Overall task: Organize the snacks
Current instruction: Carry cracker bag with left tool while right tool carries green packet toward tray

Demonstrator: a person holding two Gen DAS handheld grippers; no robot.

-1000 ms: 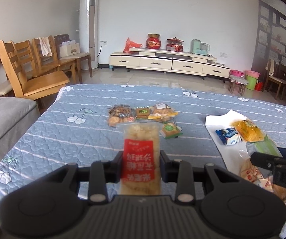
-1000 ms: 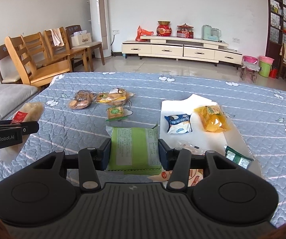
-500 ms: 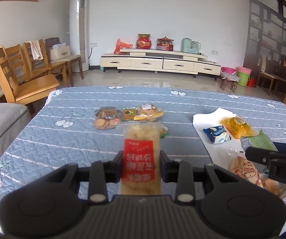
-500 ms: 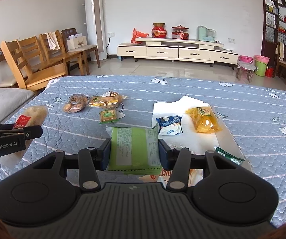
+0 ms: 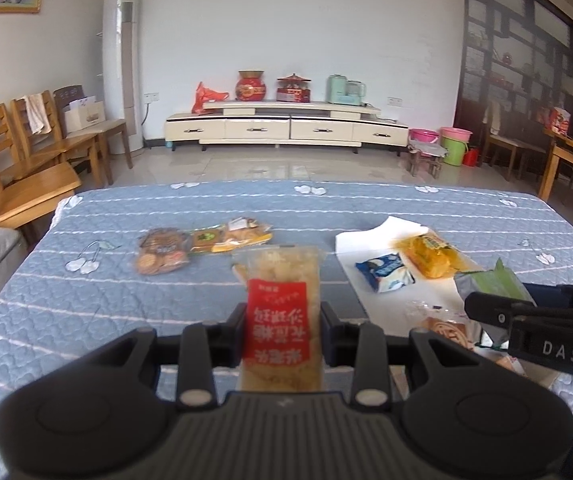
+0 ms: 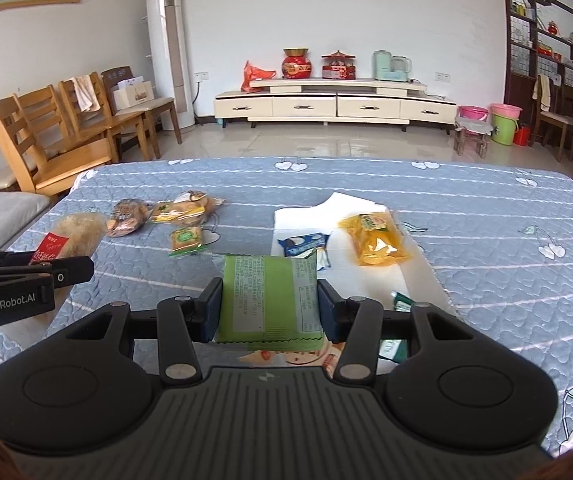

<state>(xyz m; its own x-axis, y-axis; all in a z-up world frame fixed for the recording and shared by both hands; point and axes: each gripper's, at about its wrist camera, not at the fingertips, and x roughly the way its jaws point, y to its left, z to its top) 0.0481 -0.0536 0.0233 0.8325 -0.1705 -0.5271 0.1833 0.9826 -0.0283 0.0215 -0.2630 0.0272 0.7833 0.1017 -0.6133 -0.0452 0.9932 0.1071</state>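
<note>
biscuit packs (image 6: 158,214) left of paper sheet (image 6: 370,276) on table (image 6: 506,216)

Both wrist views look forward and slightly down across the blue quilted table (image 5: 86,304) toward the far cream cabinet (image 6: 334,106) — left camera offset left, right camera right. They share the white sheet (image 6: 370,268) and each other's gripper.

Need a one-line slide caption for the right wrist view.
Right claw grips a green snack packet above the blue quilted table; left claw holds a red-labelled snack bag.

Wooden chairs (image 6: 62,148), TV cabinet (image 6: 334,104)
</note>
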